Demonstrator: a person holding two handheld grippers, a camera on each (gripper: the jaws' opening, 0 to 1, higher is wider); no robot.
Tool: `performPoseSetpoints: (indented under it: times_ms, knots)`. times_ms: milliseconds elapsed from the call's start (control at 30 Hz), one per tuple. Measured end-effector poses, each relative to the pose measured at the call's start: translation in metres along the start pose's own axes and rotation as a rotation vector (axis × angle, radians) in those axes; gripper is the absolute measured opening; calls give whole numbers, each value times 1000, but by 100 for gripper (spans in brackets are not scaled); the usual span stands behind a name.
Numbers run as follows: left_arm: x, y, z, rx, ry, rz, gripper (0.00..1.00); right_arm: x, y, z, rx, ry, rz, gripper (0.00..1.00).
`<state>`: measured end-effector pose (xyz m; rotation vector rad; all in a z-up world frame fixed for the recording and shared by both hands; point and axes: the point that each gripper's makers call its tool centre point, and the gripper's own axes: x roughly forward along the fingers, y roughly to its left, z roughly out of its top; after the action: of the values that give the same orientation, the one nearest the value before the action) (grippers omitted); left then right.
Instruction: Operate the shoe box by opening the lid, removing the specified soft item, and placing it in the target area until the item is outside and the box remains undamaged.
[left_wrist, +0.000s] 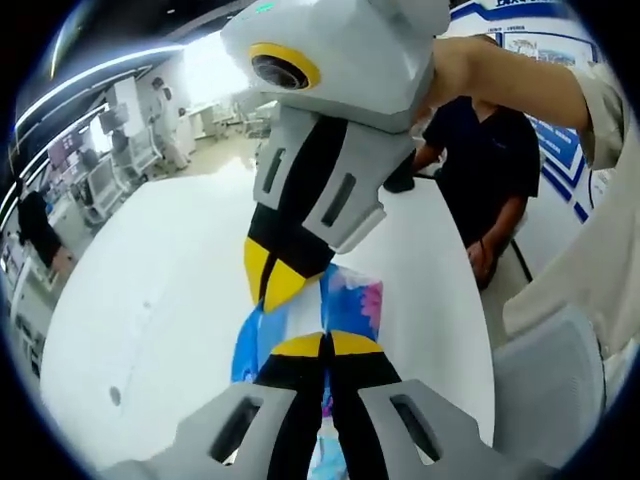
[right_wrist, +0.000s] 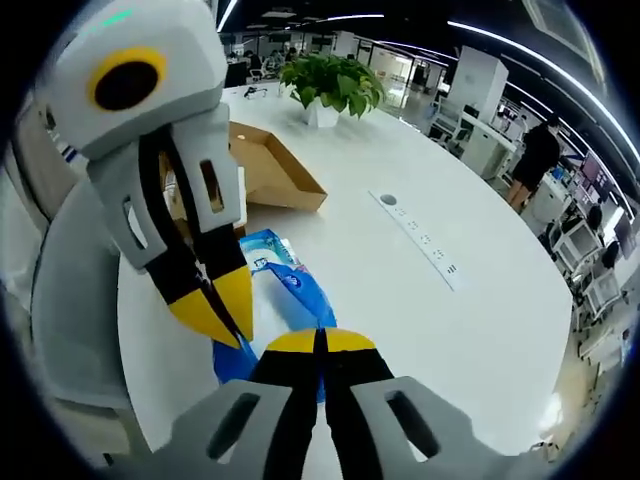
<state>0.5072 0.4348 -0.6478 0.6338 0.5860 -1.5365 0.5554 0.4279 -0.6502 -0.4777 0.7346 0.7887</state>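
A soft blue packet (left_wrist: 352, 303) with pink and white print lies on the white table (left_wrist: 150, 300). In the left gripper view my left gripper (left_wrist: 326, 344) rises from the bottom, jaws together on the packet's near edge. My right gripper (left_wrist: 273, 286) comes down from above with its yellow tips pinched at the packet's far left edge. In the right gripper view the packet (right_wrist: 290, 285) lies just ahead of my right gripper (right_wrist: 322, 341), which is shut on it. My left gripper (right_wrist: 218, 316) is shut at its left side. Behind stands the brown cardboard shoe box (right_wrist: 275, 170), open.
A potted plant (right_wrist: 335, 82) stands at the far end of the table (right_wrist: 470, 320), and a socket strip (right_wrist: 418, 238) runs along its middle. A person in a dark shirt (left_wrist: 490, 170) stands by the table edge, next to a grey chair (left_wrist: 550, 390).
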Motion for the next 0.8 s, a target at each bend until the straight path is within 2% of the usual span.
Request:
performPoseSetpoints:
  times_ms: [467,800]
  knots:
    - [48,2,20,35,16,-63,0,-7,-28,-34,13,35,-5,0]
    - [76,0,22,52,32,-109,0,-4,-36,-56,26,64,7,0]
